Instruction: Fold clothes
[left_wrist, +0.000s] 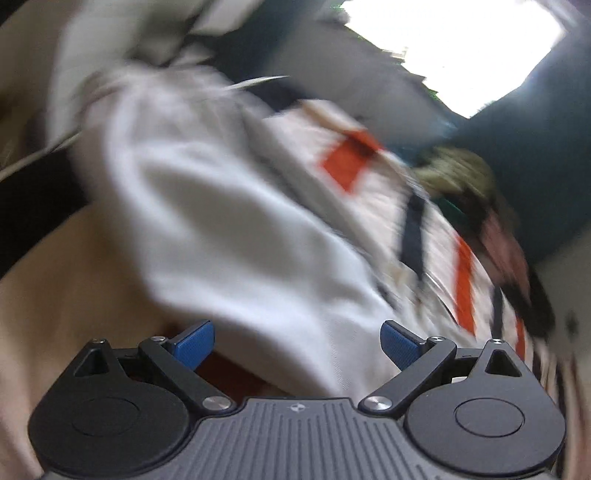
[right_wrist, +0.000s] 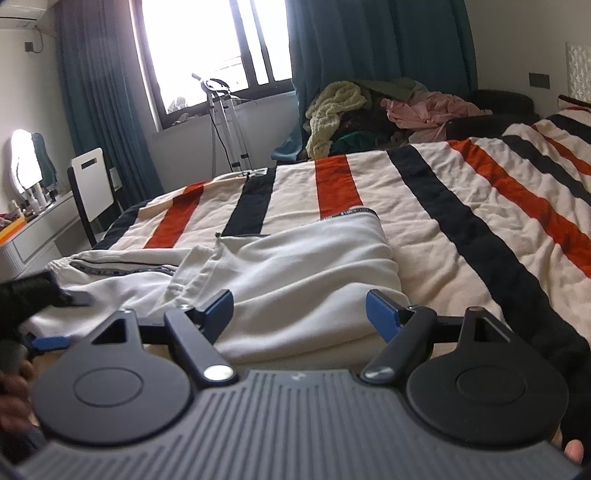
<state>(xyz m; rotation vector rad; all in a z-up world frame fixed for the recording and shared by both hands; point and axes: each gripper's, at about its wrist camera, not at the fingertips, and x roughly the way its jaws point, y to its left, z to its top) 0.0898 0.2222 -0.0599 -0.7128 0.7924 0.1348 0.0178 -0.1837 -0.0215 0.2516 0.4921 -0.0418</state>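
Observation:
A white garment (right_wrist: 295, 266) lies partly folded on the striped bed cover (right_wrist: 480, 206). My right gripper (right_wrist: 299, 314) is open, its blue pads either side of the garment's near folded edge, low over it. My left gripper (left_wrist: 297, 345) is open, and the white garment (left_wrist: 229, 221) lies just ahead of and between its pads; this view is heavily blurred. The left gripper also shows at the left edge of the right wrist view (right_wrist: 40, 317), blurred, over the garment's left part.
A pile of unfolded clothes (right_wrist: 388, 114) sits at the far side of the bed. A white chair (right_wrist: 92, 184) and a dressing table (right_wrist: 33, 229) stand at the left. A window with teal curtains (right_wrist: 369, 44) is behind.

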